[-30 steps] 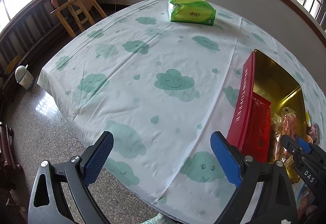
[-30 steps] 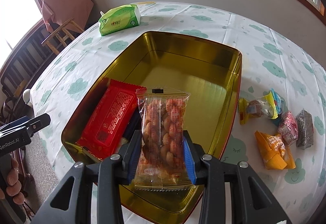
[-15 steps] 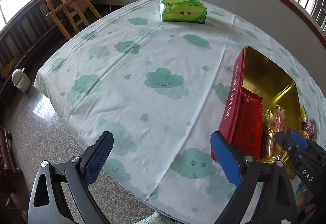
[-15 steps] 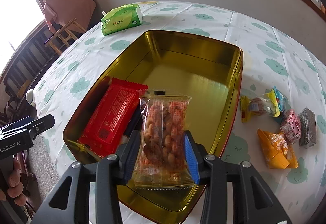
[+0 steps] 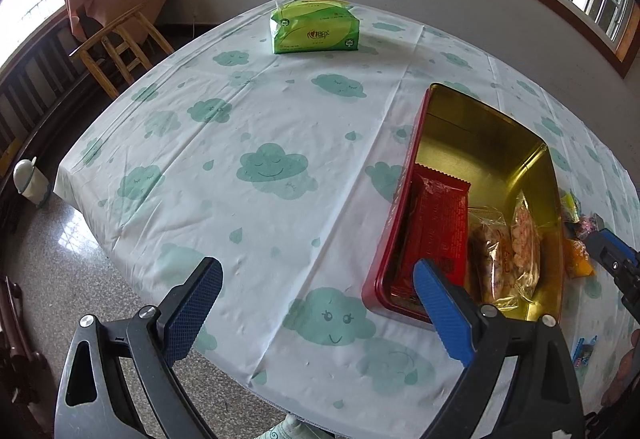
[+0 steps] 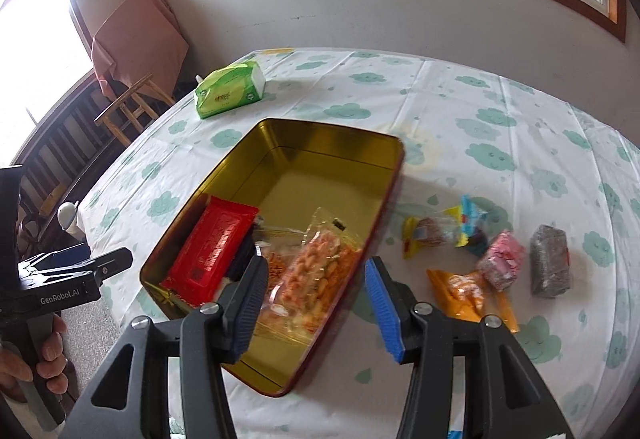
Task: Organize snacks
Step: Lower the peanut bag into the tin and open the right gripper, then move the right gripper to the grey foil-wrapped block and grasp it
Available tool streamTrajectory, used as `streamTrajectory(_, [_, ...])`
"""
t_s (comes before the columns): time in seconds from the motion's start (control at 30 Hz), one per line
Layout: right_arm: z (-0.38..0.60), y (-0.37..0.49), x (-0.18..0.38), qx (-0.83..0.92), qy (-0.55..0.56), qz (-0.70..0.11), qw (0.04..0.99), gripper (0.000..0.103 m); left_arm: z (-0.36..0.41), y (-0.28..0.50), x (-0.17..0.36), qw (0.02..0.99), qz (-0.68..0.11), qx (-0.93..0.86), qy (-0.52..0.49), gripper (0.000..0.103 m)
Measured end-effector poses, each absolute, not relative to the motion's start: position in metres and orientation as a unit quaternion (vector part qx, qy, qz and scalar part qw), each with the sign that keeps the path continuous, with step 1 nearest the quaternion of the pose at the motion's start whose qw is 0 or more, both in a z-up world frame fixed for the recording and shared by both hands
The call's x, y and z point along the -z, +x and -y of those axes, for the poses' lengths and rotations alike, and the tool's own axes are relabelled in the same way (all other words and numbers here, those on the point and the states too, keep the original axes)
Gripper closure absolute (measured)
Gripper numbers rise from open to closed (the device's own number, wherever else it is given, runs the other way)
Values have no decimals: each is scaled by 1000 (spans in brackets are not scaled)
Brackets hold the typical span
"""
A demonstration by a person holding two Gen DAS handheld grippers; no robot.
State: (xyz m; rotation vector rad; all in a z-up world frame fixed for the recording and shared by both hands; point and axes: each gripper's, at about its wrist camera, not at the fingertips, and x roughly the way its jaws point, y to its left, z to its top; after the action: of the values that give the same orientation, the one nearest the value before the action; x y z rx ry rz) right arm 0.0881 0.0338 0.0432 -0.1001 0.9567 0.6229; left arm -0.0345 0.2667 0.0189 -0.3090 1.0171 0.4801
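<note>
Peanut bag (image 6: 316, 271) — beyond fingers (image 6: 250, 303), untouched

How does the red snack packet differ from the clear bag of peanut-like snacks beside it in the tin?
The red snack packet is opaque, so its contents are hidden; the clear bag shows orange-pink nuts inside. The red packet lies flat along the left wall of the gold tin, while the clear bag lies crumpled and skewed against the right wall. The red packet looks smooth and rectangular; the clear bag is wrinkled. Both rest at the tin's near end.
</note>
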Motion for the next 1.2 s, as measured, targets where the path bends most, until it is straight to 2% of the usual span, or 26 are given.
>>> streamTrajectory(0.47, [100,152,-9,-167,-60,-478,860,51,-190,2,-30,865,-475,-139,-84,7])
streamTrajectory(0.83, [96,177,26,-169,-59,-488,854,51,-117,39,-29,877,-474,-70,-37,7])
streamTrajectory(1.13, [99,189,33,-184,-63,-473,859,51,-71,68,-21,877,-480,-28,-14,7])
streamTrajectory(1.2, [100,189,33,-188,-64,-469,861,55,-62,73,-18,877,-481,-19,-12,7])
